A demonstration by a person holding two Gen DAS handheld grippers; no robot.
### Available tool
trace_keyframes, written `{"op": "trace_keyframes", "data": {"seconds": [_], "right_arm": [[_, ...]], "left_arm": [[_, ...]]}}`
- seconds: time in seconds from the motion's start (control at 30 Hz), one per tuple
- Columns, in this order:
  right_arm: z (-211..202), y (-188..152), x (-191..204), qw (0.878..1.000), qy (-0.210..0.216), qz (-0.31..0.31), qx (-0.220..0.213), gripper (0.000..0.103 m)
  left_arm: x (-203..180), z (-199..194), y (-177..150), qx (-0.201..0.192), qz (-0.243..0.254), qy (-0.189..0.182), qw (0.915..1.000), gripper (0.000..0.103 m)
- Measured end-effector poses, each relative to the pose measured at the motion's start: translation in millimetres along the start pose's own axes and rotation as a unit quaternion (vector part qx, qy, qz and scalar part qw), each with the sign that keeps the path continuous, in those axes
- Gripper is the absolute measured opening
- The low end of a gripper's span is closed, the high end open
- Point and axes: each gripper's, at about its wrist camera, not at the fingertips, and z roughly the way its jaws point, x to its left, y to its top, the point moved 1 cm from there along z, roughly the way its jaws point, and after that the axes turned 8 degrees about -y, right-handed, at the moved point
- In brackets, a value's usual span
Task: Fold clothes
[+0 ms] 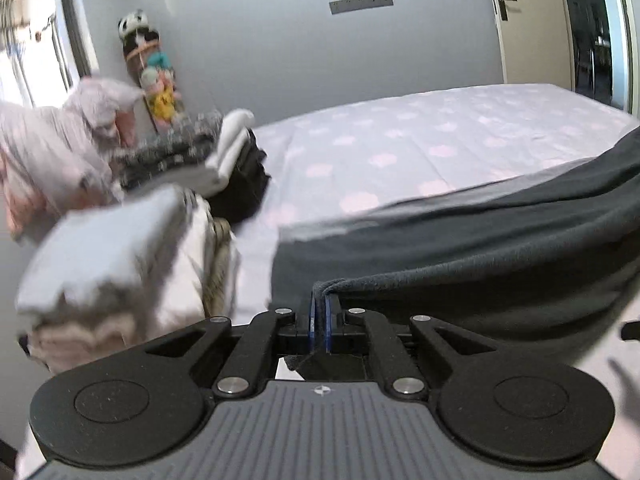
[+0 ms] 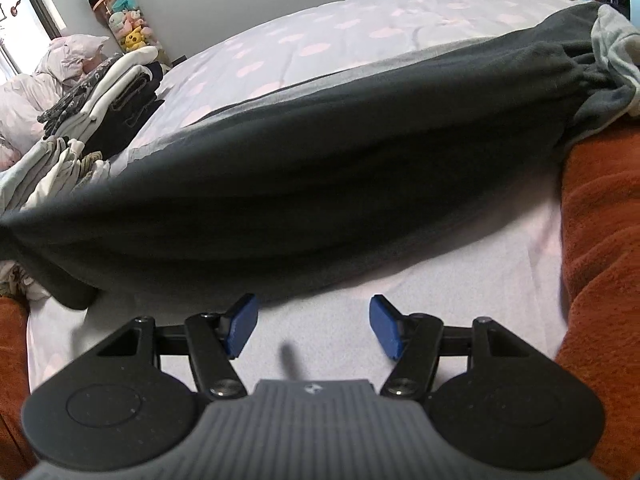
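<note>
Left hand-held gripper (image 1: 319, 312) pinches dark grey garment (image 1: 480, 248) hem (right hand-held gripper (image 2: 312, 326) spread, just short).

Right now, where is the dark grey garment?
The dark grey garment stretches across the bed ahead of the right gripper; the left gripper pinches its edge beside the folded stacks.

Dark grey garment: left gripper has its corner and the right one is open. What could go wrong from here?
1. The left gripper pinches only a thin edge of the dark grey garment; it may slip out.
2. The right gripper is open and holds nothing, so the far end could drag and bunch.
3. The folded stacks sit close beside the garment and may be toppled.
</note>
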Motion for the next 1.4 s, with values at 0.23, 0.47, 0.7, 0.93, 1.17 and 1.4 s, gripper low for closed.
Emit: {"op": "trace_keyframes", "data": {"seconds": [0.23, 0.47, 0.7, 0.93, 1.17, 1.4], "right_arm": [[-11, 3, -3, 1.0, -0.004, 0.006, -0.012, 0.065], [-46, 22, -19, 0.998, -0.01, 0.01, -0.053, 0.065], [-97, 66, -61, 0.994, -0.056, -0.029, -0.091, 0.065], [-120, 90, -125, 0.957, -0.209, -0.175, -0.098, 0.066], [-85, 98, -192, 0.881, -0.319, -0.345, -0.053, 0.061], [-47, 162, -237, 0.908, -0.306, -0.283, -0.032, 0.042]], "left_arm": [[2, 75, 20, 0.06, 0.038, 0.014, 0.9974, 0.016], [-2, 86, 2, 0.056, 0.097, 0.033, 0.9931, 0.026], [-37, 74, -39, 0.079, 0.225, -0.065, 0.969, 0.046], [-79, 112, -96, 0.131, 0.35, -0.019, 0.9272, 0.048], [-87, 131, -100, 0.156, 0.37, 0.003, 0.9157, 0.041], [-97, 140, -97, 0.174, 0.363, 0.028, 0.9148, 0.024]]}}
